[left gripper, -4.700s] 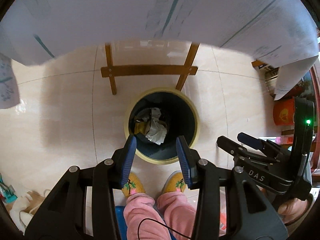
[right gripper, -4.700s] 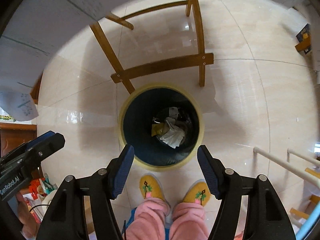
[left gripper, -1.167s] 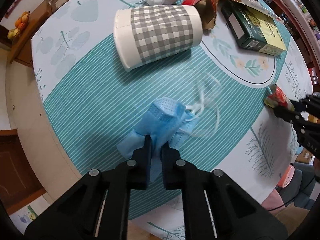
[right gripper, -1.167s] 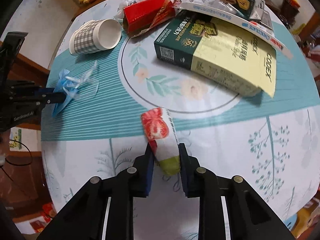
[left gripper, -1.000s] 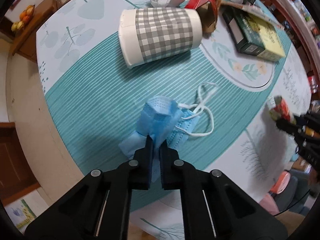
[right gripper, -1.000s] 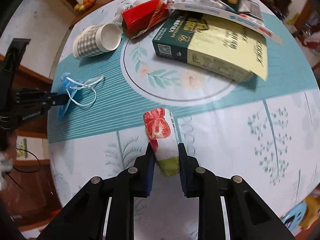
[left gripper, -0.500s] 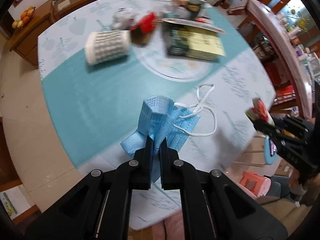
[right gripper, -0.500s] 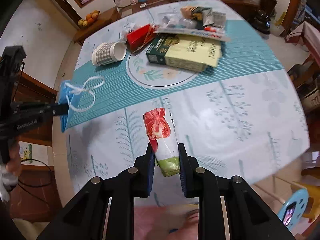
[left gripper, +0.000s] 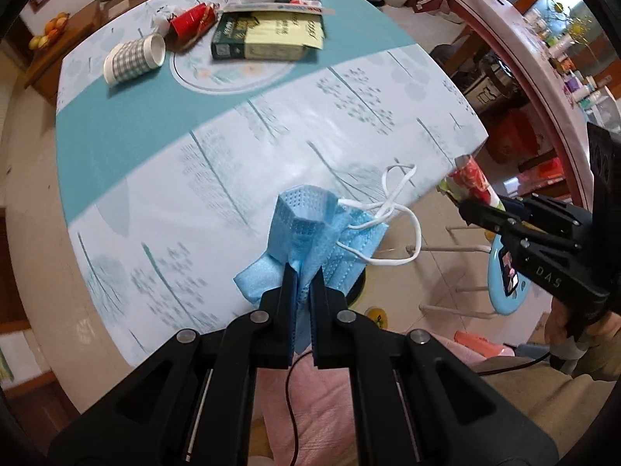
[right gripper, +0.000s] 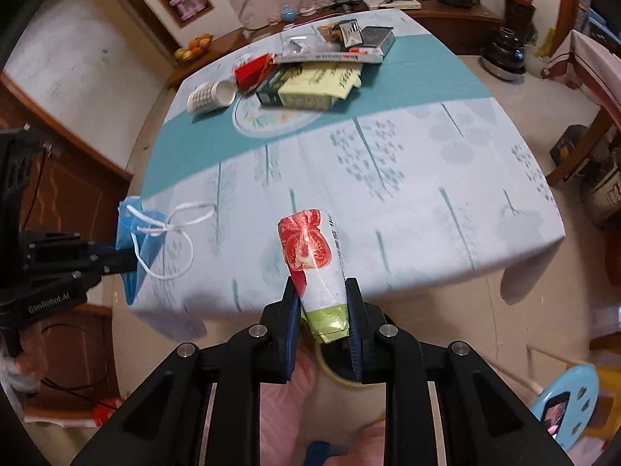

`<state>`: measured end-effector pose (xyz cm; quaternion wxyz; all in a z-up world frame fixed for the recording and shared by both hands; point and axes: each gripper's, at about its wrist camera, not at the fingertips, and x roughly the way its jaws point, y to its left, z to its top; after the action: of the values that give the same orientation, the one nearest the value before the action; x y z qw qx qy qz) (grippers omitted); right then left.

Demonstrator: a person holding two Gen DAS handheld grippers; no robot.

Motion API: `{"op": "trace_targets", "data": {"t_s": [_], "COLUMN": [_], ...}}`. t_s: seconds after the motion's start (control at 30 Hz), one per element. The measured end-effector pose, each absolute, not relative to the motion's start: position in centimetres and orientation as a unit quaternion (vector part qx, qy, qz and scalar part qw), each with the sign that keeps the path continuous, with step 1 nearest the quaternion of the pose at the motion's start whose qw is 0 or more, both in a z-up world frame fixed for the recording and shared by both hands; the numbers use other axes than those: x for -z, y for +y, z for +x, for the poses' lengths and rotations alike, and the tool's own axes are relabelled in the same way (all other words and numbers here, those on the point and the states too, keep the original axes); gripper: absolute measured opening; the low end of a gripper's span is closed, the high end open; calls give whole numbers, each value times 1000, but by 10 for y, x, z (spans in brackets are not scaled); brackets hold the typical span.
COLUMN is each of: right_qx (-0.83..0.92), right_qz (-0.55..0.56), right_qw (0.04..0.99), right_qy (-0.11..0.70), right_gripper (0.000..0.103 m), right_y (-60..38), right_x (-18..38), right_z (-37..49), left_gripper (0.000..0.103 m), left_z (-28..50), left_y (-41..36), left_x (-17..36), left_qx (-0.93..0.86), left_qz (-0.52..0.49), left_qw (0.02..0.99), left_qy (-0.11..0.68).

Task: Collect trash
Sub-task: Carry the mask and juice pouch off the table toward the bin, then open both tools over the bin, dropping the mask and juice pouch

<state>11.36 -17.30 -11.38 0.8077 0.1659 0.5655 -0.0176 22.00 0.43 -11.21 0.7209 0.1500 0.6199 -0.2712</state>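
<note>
My left gripper (left gripper: 304, 272) is shut on a crumpled blue face mask (left gripper: 310, 229) whose white ear loops dangle past the table's near edge. My right gripper (right gripper: 322, 291) is shut on a snack wrapper (right gripper: 310, 256) printed with tomato slices, held above the table's front edge. In the left wrist view the same wrapper (left gripper: 467, 182) shows at the right; in the right wrist view the mask (right gripper: 136, 240) hangs at the left. Under the right gripper part of a yellow-rimmed bin (right gripper: 333, 372) shows, mostly hidden by the fingers.
The table (left gripper: 194, 178) has a teal and white cloth. At its far side lie a checked paper cup (left gripper: 134, 60), a red carton (left gripper: 194, 19), a green and yellow box (left gripper: 268, 35) and several packets. A light blue stool (left gripper: 508, 279) stands at the right. Pink-clad legs (left gripper: 310, 400) are below.
Both grippers have pulled back from the table's middle to its near edge and risen, carrying the mask and the wrapper. The cup and boxes now look much farther away.
</note>
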Motion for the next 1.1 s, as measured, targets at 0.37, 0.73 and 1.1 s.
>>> {"op": "trace_targets", "data": {"t_s": [0.37,0.73,1.1], "right_qx": [-34,5,29], "right_qz": [160,211,244], "right_qw": [784,745,721], "right_qy": [598,633,648], "right_gripper": [21,21,21], "right_y": [-216,-244,-243], "right_x": [178,290,419], "right_z": [13,-33,-33], "left_gripper": [3,3,4], "left_z": [126,96,90], "left_y": [-62,-100,-110], "left_x": [168,288,427], "left_qx": [219,200,198], "left_qz": [141,153,144], "left_qw": [719,711,707], "left_qy": [645,656,664]}}
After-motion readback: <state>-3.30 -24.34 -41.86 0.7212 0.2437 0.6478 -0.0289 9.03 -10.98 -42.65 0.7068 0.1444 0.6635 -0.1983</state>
